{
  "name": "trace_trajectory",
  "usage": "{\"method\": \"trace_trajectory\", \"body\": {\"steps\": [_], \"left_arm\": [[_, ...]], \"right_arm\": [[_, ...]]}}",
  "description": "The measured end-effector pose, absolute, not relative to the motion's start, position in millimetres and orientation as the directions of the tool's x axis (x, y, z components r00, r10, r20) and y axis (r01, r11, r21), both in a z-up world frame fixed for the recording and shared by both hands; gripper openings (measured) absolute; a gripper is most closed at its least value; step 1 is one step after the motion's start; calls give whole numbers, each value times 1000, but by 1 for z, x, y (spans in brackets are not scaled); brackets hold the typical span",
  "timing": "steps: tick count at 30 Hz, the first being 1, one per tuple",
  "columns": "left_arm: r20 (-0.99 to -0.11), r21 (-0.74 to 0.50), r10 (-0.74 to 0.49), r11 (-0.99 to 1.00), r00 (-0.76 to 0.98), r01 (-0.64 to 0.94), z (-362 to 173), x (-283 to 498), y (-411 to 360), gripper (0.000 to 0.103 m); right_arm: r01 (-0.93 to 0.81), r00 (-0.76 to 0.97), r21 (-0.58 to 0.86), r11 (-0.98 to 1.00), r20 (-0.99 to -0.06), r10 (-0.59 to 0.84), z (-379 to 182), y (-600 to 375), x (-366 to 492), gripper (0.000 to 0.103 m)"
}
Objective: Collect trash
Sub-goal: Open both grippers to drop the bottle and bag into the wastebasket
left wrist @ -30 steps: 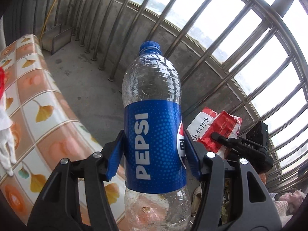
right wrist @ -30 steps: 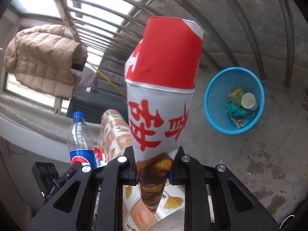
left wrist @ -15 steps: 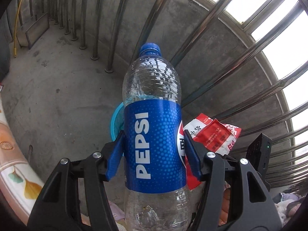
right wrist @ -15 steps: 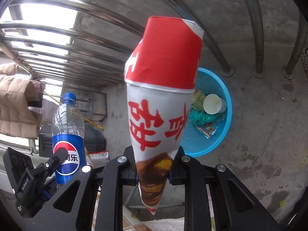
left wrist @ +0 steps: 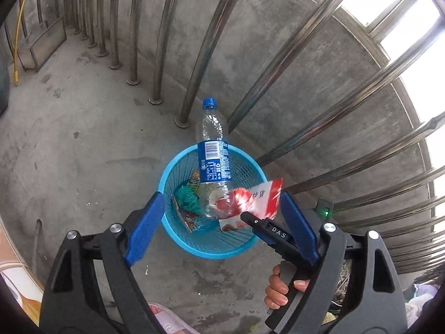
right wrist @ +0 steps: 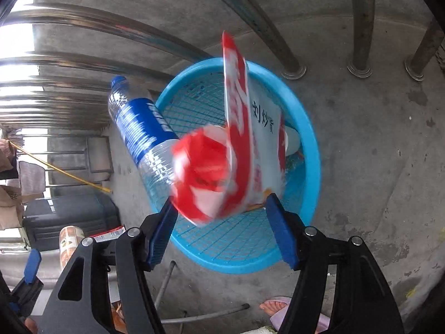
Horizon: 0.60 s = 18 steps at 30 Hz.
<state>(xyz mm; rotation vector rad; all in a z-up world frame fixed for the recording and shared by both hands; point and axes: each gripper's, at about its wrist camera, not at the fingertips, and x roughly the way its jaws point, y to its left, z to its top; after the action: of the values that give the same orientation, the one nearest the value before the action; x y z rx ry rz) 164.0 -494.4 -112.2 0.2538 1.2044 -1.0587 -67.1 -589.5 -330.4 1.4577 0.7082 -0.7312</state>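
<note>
A blue mesh basket [left wrist: 178, 231] stands on the concrete floor by the railing; it also shows in the right wrist view [right wrist: 308, 128]. A Pepsi bottle [left wrist: 213, 153] drops into it bottom first, cap up, and it also shows in the right wrist view [right wrist: 139, 122]. A red and white snack bag [right wrist: 242, 144] falls, blurred, just past my open right gripper [right wrist: 222, 228]; it also shows in the left wrist view [left wrist: 256, 200]. My left gripper [left wrist: 222, 228] is open and empty above the basket. The right gripper shows in the left wrist view [left wrist: 267, 231].
Steel railing bars [left wrist: 211, 41] and a low concrete wall stand right behind the basket. Crumpled wrappers [left wrist: 189, 200] lie inside it. A black case [right wrist: 69, 217] and a tiled table edge [left wrist: 16, 278] are to the left. A slippered foot [right wrist: 278, 309] is below.
Both grippers have opened and let go. The Pepsi bottle and the snack bag have left the jaws and fall toward the blue basket. Both cameras have tilted down over the basket.
</note>
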Motion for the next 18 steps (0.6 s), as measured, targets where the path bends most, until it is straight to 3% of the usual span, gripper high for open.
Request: {"method": "trace_trajectory", "body": {"steps": [18], "left_arm": [[-745,-381,-664,505,66,775,-16,156,-370,81]], "right_arm": [[759,650,651,25,-754,-98,-274,-567,-101,66]]}}
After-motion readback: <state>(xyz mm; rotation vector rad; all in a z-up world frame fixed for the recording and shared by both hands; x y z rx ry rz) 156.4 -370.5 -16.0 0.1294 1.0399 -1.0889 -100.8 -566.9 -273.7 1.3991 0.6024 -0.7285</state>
